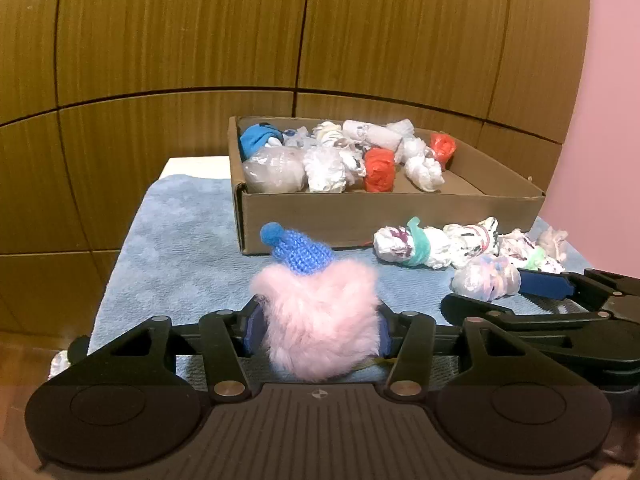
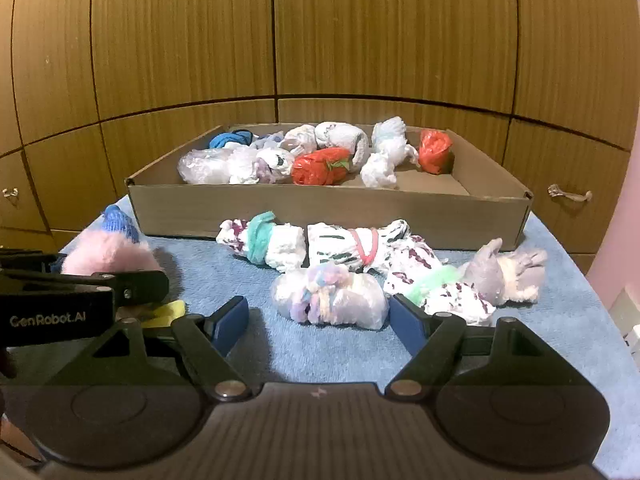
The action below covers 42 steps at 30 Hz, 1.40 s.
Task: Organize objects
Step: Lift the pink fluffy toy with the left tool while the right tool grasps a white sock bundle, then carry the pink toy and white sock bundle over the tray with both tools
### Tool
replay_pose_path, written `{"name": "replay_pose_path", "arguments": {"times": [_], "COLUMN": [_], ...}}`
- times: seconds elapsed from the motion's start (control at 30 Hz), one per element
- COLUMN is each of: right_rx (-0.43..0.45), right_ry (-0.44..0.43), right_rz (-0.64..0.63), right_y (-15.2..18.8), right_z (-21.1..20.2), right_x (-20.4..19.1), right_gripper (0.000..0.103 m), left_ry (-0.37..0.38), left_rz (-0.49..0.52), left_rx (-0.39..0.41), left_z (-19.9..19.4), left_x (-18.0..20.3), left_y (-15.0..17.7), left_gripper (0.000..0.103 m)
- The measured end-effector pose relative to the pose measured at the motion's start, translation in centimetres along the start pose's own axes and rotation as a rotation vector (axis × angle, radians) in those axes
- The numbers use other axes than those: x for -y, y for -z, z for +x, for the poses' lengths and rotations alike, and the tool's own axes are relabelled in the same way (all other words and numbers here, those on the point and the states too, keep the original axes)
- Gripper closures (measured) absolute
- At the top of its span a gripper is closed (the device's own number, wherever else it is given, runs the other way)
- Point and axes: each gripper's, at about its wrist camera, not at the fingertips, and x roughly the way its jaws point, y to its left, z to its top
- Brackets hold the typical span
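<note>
The left gripper [image 1: 318, 330] pinches the pink fluffy toy [image 1: 320, 316]; lift it clear over the near wall of the cardboard box [image 1: 392, 216] before letting go. The right gripper [image 2: 320, 320] stands spread around the clear-wrapped bundle [image 2: 330, 300], not yet pressing; centre it first

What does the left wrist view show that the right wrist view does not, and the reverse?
Only the left wrist view: the left gripper from behind, its pads around the pink toy, apparently gripping it.

Only the right wrist view: the right gripper open around the pastel bundle, a cupboard handle, and a yellow strip.

Both: the box of bundles, loose bundles on the blue towel, wooden panels.
</note>
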Motion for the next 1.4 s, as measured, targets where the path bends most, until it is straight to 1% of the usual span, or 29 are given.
{"name": "replay_pose_path", "arguments": {"times": [0.03, 0.13, 0.2, 0.33, 0.5, 0.67, 0.83, 0.93, 1.1, 1.2, 1.33, 1.4], "right_rx": [0.003, 0.015, 0.026, 0.047, 0.089, 0.151, 0.209, 0.243, 0.277, 0.294, 0.267, 0.247], "right_ry": [0.005, -0.002, -0.002, -0.019, -0.053, -0.09, -0.099, -0.098, -0.108, -0.125, -0.136, -0.131], "right_rz": [-0.004, -0.012, -0.031, -0.053, -0.061, -0.058, -0.06, -0.092, -0.195, -0.291, -0.359, -0.376], "right_y": [0.0, -0.1, 0.0, 0.5, 0.3, -1.5, -3.4, -4.8, -7.7, -9.4, -11.5, -12.3], "right_z": [0.0, -0.1, -0.3, -1.3, -3.5, -5.8, -7.2, -7.8, -7.5, -6.5, -4.2, -2.8], "right_x": [-0.1, -0.3, -0.5, -0.6, -0.3, 0.6, 2.4, 4.0, 7.4, 9.5, 12.4, 13.6], "right_gripper": [0.029, 0.048, 0.05, 0.051, 0.051, 0.051, 0.051, 0.051, 0.051, 0.051, 0.051, 0.051], "left_ry": [0.001, 0.008, 0.02, 0.01, -0.007, -0.001, 0.022, 0.035, 0.081, 0.124, 0.179, 0.211], "left_rz": [0.0, -0.003, -0.012, 0.009, 0.028, 0.05, 0.06, 0.086, 0.116, 0.122, 0.122, 0.103], "left_rx": [0.002, 0.011, 0.018, 0.04, 0.038, 0.047, 0.063, 0.074, 0.085, 0.085, 0.05, 0.006], "left_z": [0.0, -0.2, -0.6, -1.5, -2.5, -3.6, -4.2, -4.1, -3.0, -1.6, 1.8, 4.3], "left_x": [0.0, -0.1, -0.2, 0.2, 0.6, 1.6, 3.1, 4.3, 6.8, 8.6, 11.0, 11.9], "left_y": [0.0, 0.1, 0.2, 0.1, -0.6, -2.3, -4.4, -6.1, -9.5, -11.6, -13.9, -14.6], "left_gripper": [0.05, 0.057, 0.059, 0.059, 0.059, 0.059, 0.059, 0.059, 0.059, 0.059, 0.059, 0.059]}}
